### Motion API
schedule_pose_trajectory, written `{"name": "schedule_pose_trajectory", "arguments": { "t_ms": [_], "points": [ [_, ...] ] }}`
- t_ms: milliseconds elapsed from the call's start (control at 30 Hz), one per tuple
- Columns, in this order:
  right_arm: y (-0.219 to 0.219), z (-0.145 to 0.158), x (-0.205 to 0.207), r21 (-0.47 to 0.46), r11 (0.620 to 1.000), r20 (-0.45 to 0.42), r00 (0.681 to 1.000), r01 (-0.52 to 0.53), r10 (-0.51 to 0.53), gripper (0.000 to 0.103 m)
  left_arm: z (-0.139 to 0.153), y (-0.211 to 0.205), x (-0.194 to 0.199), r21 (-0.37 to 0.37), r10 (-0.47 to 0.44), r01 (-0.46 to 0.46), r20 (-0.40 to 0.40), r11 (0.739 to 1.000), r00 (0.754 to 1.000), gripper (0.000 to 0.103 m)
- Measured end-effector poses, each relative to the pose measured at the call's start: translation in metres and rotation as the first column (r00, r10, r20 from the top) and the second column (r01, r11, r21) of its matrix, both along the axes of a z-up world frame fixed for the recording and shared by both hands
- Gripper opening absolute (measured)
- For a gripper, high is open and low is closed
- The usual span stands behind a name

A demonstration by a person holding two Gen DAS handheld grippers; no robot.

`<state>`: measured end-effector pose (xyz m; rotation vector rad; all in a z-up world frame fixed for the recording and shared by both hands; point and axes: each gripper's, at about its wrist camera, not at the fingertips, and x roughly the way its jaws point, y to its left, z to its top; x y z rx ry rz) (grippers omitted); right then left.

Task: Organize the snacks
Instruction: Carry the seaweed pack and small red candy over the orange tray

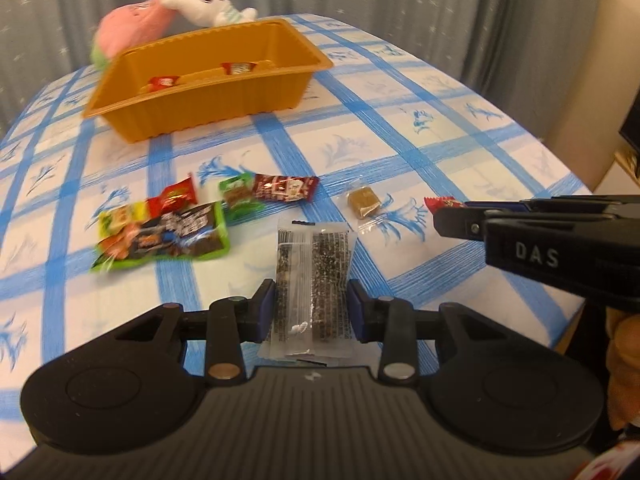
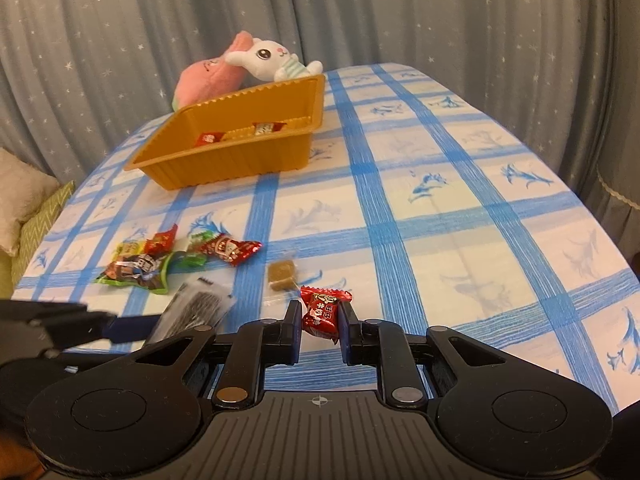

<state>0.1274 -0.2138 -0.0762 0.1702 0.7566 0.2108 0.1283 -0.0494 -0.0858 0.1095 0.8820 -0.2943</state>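
The white letters "DAS" stand on the black body of the right gripper [image 1: 440, 216], seen from the left wrist. Print on the red candy wrapper [image 2: 323, 312] and the other snack packets is too small to read.

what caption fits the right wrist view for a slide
Right gripper clamps a red candy above the blue checked tablecloth, orange tray and loose snacks beyond.
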Motion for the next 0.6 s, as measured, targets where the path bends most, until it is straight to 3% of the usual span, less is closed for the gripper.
{"name": "schedule_pose_trajectory", "arguments": {
  "t_ms": [300, 600],
  "points": [
    [0.005, 0.026, -0.009, 0.0, 0.999, 0.038, 0.999, -0.035, 0.035, 0.019, 0.035, 0.022, -0.021, -0.03, 0.113, -0.113, 0.024, 0.993, 0.993, 0.034],
    [0.018, 0.044, -0.014, -0.012, 0.996, 0.05, 0.995, -0.086, 0.087, 0.019, 0.059, 0.037, -0.029, -0.038, 0.17, -0.168, 0.046, 0.985, 0.984, 0.034]
  ]
}}
